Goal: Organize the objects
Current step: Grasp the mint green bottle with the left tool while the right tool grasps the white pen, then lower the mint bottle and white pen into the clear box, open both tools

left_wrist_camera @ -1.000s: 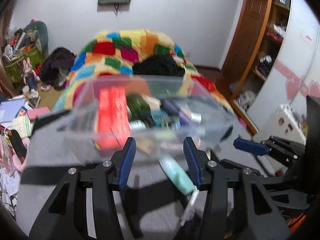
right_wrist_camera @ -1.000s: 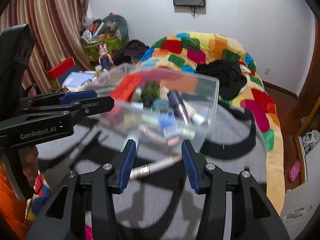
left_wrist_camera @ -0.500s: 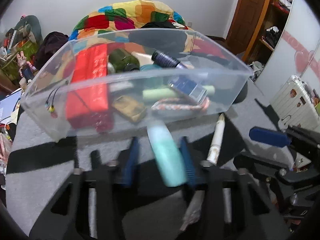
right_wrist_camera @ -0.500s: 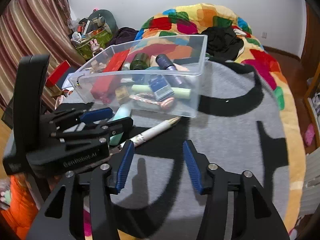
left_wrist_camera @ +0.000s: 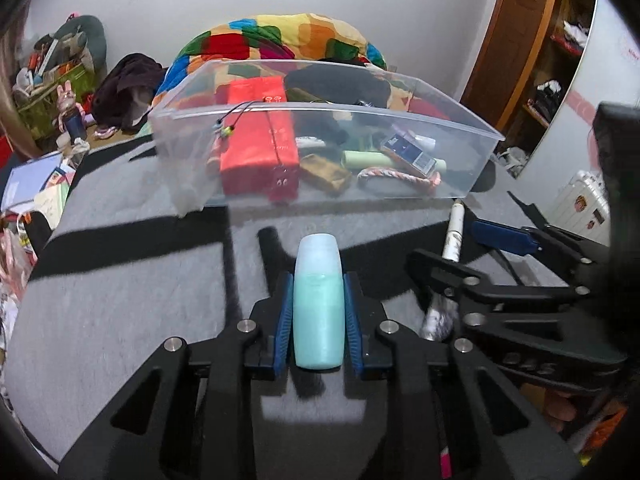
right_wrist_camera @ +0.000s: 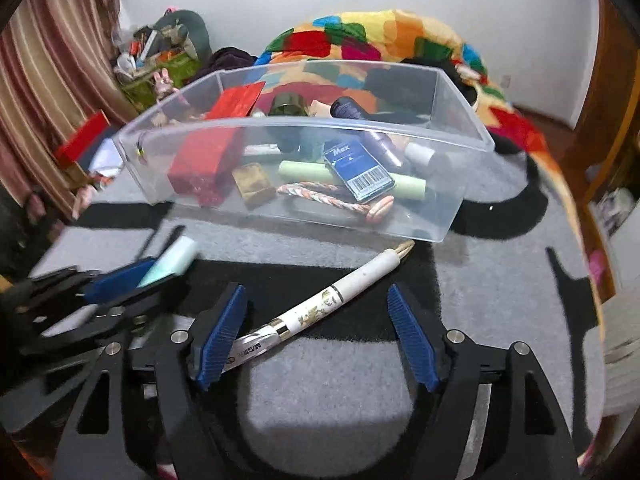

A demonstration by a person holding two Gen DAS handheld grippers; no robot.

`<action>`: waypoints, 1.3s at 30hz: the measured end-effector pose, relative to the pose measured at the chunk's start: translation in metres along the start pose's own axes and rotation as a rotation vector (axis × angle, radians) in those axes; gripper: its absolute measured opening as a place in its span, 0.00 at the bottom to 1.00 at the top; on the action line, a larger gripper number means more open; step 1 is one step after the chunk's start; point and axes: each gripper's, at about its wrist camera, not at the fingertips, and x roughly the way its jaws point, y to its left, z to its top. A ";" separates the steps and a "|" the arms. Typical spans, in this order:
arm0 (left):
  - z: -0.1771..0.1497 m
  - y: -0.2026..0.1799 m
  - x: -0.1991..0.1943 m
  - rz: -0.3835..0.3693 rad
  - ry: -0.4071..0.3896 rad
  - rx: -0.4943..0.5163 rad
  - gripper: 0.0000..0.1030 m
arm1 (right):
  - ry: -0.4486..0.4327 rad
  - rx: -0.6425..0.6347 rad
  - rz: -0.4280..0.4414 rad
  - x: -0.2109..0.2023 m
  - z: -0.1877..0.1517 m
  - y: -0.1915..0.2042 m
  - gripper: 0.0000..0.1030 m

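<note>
A clear plastic bin (left_wrist_camera: pixel 452 120) (right_wrist_camera: pixel 460 216) stands on the grey and black blanket, holding a red box (left_wrist_camera: pixel 256 148), a blue card box (right_wrist_camera: pixel 358 170), a green tube, a braided rope and other small items. My left gripper (left_wrist_camera: pixel 318 284) is shut on a teal bottle (left_wrist_camera: pixel 319 304), just in front of the bin; the bottle also shows in the right wrist view (right_wrist_camera: pixel 172 260). My right gripper (right_wrist_camera: pixel 316 300) is open, its fingers on either side of a white patterned pen (right_wrist_camera: pixel 320 308) lying on the blanket; the pen also shows in the left wrist view (left_wrist_camera: pixel 454 236).
A patchwork quilt (right_wrist_camera: pixel 380 36) with dark clothes lies behind the bin. Cluttered bags and books sit at the left (left_wrist_camera: pixel 48 72). A wooden door and shelves stand at the right (left_wrist_camera: pixel 520 40). A striped curtain (right_wrist_camera: pixel 40 80) hangs at the left.
The bin, held up a second ago, now rests on the blanket. My left gripper has closed on the teal bottle. My right gripper has opened wider and come down around the pen.
</note>
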 end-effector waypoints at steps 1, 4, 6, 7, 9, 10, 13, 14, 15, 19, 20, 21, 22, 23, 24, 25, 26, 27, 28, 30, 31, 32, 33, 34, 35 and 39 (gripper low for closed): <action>-0.001 0.001 -0.002 -0.003 -0.001 -0.003 0.23 | -0.003 -0.014 -0.010 -0.002 -0.002 0.001 0.62; -0.004 0.003 -0.008 -0.005 -0.006 -0.006 0.23 | -0.001 -0.027 0.003 -0.011 -0.007 -0.006 0.41; -0.006 0.002 -0.011 -0.003 -0.006 0.000 0.23 | 0.008 -0.015 0.025 -0.018 -0.011 -0.016 0.28; -0.007 0.002 -0.012 -0.003 -0.006 0.004 0.24 | 0.011 -0.005 0.039 -0.021 -0.013 -0.022 0.21; -0.010 0.001 -0.014 0.001 -0.008 0.014 0.27 | 0.013 0.007 0.049 -0.025 -0.018 -0.031 0.11; -0.011 0.001 -0.015 -0.001 -0.010 0.017 0.31 | 0.011 0.011 0.055 -0.028 -0.021 -0.035 0.10; -0.013 -0.002 -0.015 0.004 -0.019 0.028 0.32 | -0.002 0.020 0.060 -0.035 -0.028 -0.042 0.10; -0.013 -0.003 -0.014 0.006 -0.028 0.031 0.32 | -0.006 0.021 0.055 -0.037 -0.030 -0.042 0.10; -0.013 -0.004 -0.012 0.009 -0.033 0.034 0.32 | -0.009 0.024 0.052 -0.038 -0.032 -0.042 0.10; -0.010 -0.005 -0.010 0.015 -0.039 0.036 0.24 | -0.025 0.038 0.062 -0.044 -0.034 -0.044 0.10; -0.010 -0.003 -0.011 0.004 -0.038 0.026 0.24 | -0.036 0.037 0.063 -0.047 -0.034 -0.043 0.10; -0.009 -0.002 -0.012 -0.005 -0.039 0.018 0.24 | -0.045 0.032 0.065 -0.050 -0.033 -0.043 0.10; -0.008 -0.002 -0.013 -0.008 -0.039 0.014 0.24 | -0.061 0.024 0.070 -0.054 -0.032 -0.041 0.10; -0.008 -0.002 -0.014 -0.008 -0.043 0.011 0.24 | -0.072 0.020 0.076 -0.058 -0.031 -0.040 0.10; -0.007 -0.002 -0.017 -0.015 -0.051 0.004 0.24 | -0.084 0.014 0.083 -0.061 -0.029 -0.038 0.10; -0.006 -0.003 -0.019 -0.020 -0.056 0.001 0.24 | -0.096 0.009 0.091 -0.064 -0.027 -0.037 0.10; -0.004 -0.004 -0.022 -0.023 -0.065 0.002 0.24 | -0.107 0.002 0.099 -0.068 -0.025 -0.035 0.10; -0.002 -0.007 -0.026 -0.023 -0.076 0.005 0.24 | -0.114 -0.005 0.106 -0.070 -0.024 -0.034 0.10; 0.001 -0.009 -0.028 -0.023 -0.085 0.008 0.24 | -0.123 -0.013 0.112 -0.073 -0.022 -0.033 0.10; 0.008 -0.014 -0.036 -0.031 -0.108 0.012 0.24 | -0.146 -0.026 0.123 -0.079 -0.016 -0.031 0.10; 0.011 -0.015 -0.038 -0.034 -0.117 0.013 0.24 | -0.159 -0.029 0.133 -0.083 -0.011 -0.031 0.10; 0.015 -0.018 -0.042 -0.037 -0.129 0.018 0.24 | -0.168 -0.031 0.140 -0.085 -0.008 -0.032 0.10; 0.020 -0.020 -0.045 -0.037 -0.140 0.022 0.24 | -0.178 -0.032 0.144 -0.087 -0.004 -0.032 0.10; 0.024 -0.022 -0.047 -0.038 -0.150 0.025 0.24 | -0.190 -0.035 0.149 -0.089 0.002 -0.033 0.10; 0.028 -0.024 -0.050 -0.039 -0.159 0.027 0.24 | -0.199 -0.037 0.153 -0.090 0.006 -0.033 0.10; 0.044 -0.028 -0.056 -0.038 -0.189 0.031 0.24 | -0.229 -0.039 0.158 -0.091 0.024 -0.039 0.10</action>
